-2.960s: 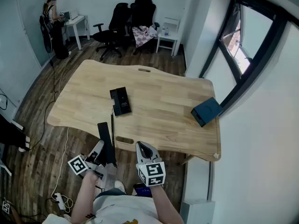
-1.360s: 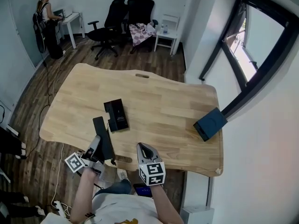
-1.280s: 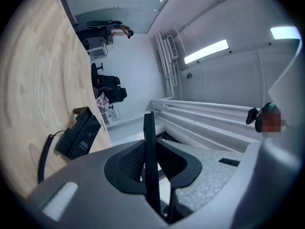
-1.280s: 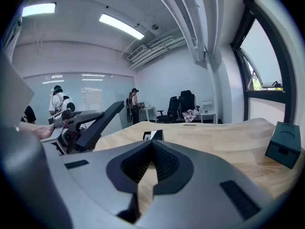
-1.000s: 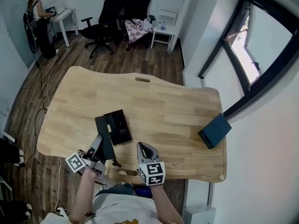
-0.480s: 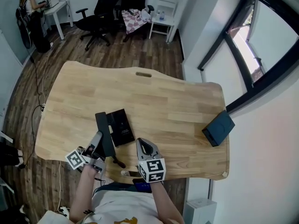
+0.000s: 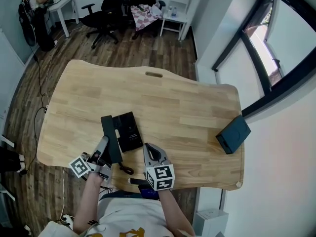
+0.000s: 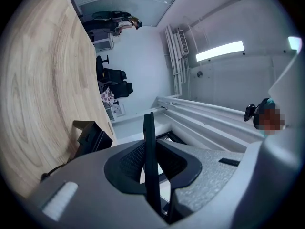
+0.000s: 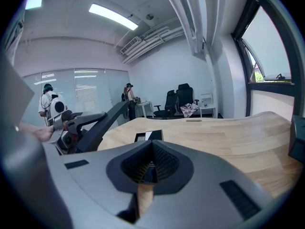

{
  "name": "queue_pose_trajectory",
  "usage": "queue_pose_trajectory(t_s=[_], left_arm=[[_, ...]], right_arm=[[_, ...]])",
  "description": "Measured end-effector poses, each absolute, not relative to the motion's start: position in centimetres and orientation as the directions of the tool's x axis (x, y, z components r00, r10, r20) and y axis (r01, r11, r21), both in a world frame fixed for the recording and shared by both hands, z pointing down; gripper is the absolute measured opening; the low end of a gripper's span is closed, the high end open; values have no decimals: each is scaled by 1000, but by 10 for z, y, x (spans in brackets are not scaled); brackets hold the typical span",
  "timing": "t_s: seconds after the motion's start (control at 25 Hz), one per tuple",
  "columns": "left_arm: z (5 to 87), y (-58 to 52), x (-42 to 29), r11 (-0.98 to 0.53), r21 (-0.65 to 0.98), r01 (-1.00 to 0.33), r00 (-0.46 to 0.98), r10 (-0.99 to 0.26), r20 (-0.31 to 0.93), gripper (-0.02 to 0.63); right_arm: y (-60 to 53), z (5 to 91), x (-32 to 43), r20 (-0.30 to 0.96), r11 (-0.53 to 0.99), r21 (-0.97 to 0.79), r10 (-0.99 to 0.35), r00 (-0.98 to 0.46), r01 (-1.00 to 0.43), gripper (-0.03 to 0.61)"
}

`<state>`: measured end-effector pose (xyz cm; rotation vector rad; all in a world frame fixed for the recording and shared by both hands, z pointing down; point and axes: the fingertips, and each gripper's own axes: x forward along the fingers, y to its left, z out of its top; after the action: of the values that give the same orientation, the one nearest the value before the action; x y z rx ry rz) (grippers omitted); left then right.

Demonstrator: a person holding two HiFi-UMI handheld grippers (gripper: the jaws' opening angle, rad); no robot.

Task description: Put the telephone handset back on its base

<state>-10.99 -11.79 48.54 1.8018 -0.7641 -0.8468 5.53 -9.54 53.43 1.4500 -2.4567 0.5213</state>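
The black telephone handset (image 7: 110, 138) is a long flat slab, and my left gripper (image 7: 105, 148) is shut on its lower part. It hangs tilted over the left edge of the black base (image 7: 130, 136), which lies near the table's front edge. In the left gripper view the handset (image 8: 150, 160) stands edge-on between the pads, with the base (image 8: 93, 138) beyond. A dark cord (image 7: 125, 169) trails by the table edge. My right gripper (image 7: 149, 152) is shut and empty, just right of the base. The right gripper view shows the handset (image 9: 102, 119) at left and the base (image 9: 148, 136) ahead.
The wooden table (image 7: 177, 107) stretches ahead. A dark blue box (image 7: 233, 134) sits at the table's right edge, also at the right gripper view's border as the box (image 9: 298, 138). Office chairs (image 7: 101, 14) and a person at a desk (image 7: 30, 14) stand far behind.
Both grippers have come forward from below the table's front edge to over it. The handset has travelled with the left gripper up to the base's left side.
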Motion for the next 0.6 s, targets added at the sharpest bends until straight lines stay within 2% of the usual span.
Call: queue_pose_trajectory(t_s=[0.6], left_arm=[[505,-125,-116,-310,940,-143,526,-828,-193,72]], right_arm=[[-114,547,42,401,498,-185,-749,-528,-847,6]])
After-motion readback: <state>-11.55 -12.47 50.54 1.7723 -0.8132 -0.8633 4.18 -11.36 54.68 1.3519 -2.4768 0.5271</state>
